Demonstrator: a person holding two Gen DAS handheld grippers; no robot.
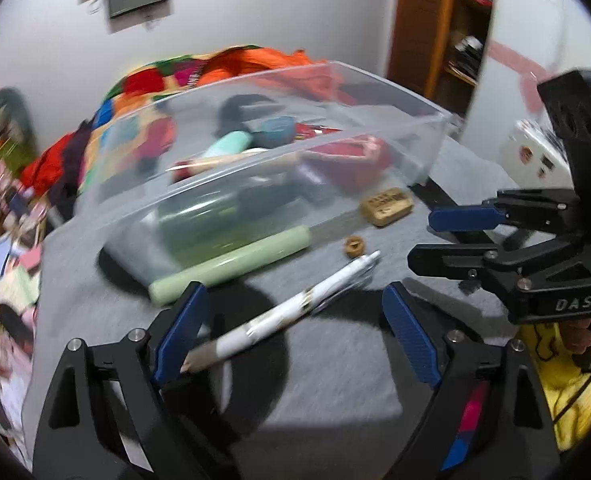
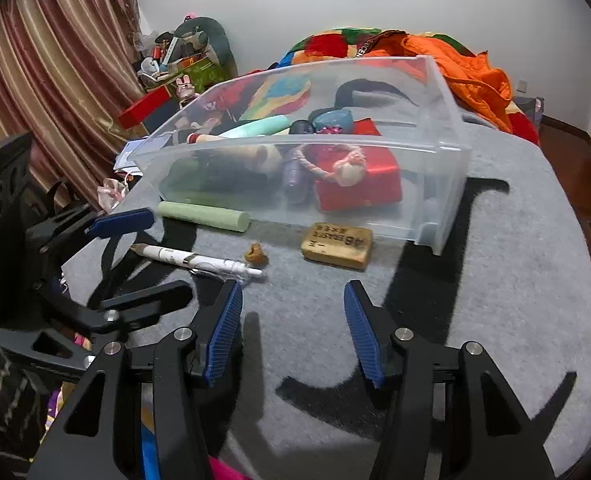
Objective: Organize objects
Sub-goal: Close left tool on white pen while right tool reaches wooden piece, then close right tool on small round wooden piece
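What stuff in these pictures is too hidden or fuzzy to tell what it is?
- Items inside the clear bin: both views, its cloudy wall veils them, and they overlap.
- Small brown lump near the white pen: both views, too small to identify.
- Eraser print: left wrist view, motion blur.
- Clutter beside the grey mat: left wrist view, blurred and cut off by the picture's edge.

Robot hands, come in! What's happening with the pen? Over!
Left gripper open around the white pen on the grey mat, not pinching. Right gripper open, empty. Clear plastic bin behind; nothing blocking.
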